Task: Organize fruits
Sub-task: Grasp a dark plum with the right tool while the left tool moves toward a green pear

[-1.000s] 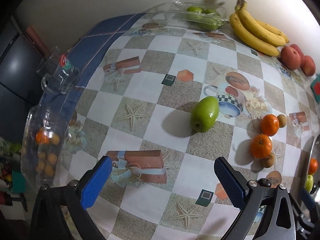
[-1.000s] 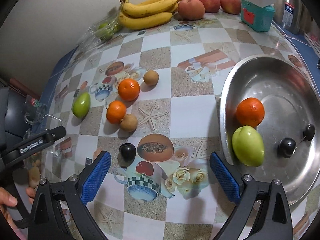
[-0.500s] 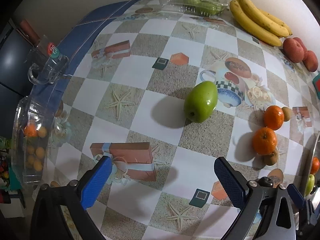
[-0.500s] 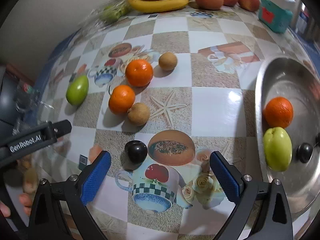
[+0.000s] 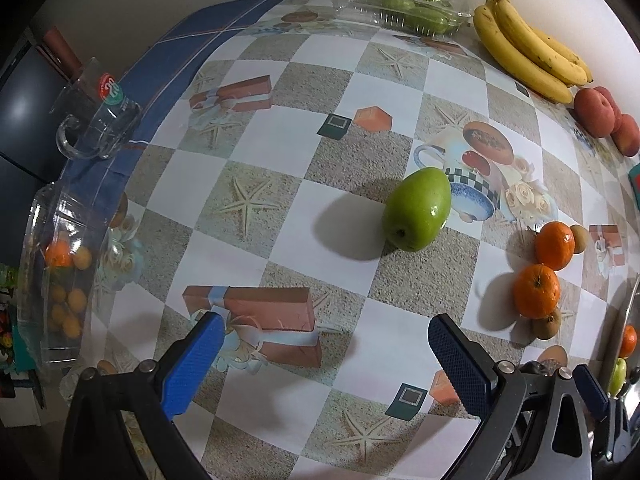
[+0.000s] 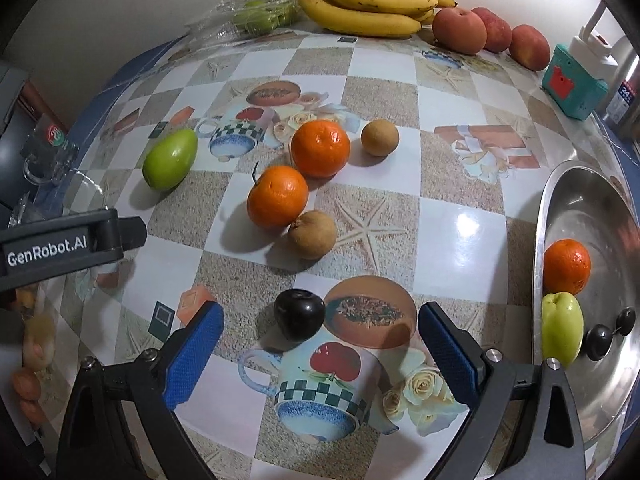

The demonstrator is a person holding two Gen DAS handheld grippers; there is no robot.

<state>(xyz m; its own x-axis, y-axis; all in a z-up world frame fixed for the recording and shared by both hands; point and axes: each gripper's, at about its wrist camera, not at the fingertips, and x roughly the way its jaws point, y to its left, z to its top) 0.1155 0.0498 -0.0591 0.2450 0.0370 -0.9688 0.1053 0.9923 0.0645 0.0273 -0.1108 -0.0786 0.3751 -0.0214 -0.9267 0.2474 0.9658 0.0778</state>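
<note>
A green fruit (image 5: 417,209) lies on the patterned tablecloth, ahead of my open left gripper (image 5: 324,344) and a little right of its centre line. In the right wrist view, a dark plum (image 6: 299,313) sits just ahead of my open right gripper (image 6: 320,332), roughly centred between its fingers. Further off are two oranges (image 6: 277,196) (image 6: 320,148), two small brown fruits (image 6: 312,234) (image 6: 379,137) and the same green fruit (image 6: 170,159). The steel bowl (image 6: 592,208) at right holds an orange (image 6: 566,266), a green fruit (image 6: 561,329) and small dark fruits (image 6: 599,336).
Bananas (image 6: 368,4), three red fruits (image 6: 460,30) and a clear box of green fruit (image 6: 260,16) line the back wall. A teal box (image 6: 574,84) stands at back right. A glass mug (image 5: 98,120) and a clear tub of small orange fruit (image 5: 64,276) sit at the left edge.
Both grippers have moved forward and lower over the table; the green fruit looms larger in the left view, and the plum now sits between the right fingers' line.
</note>
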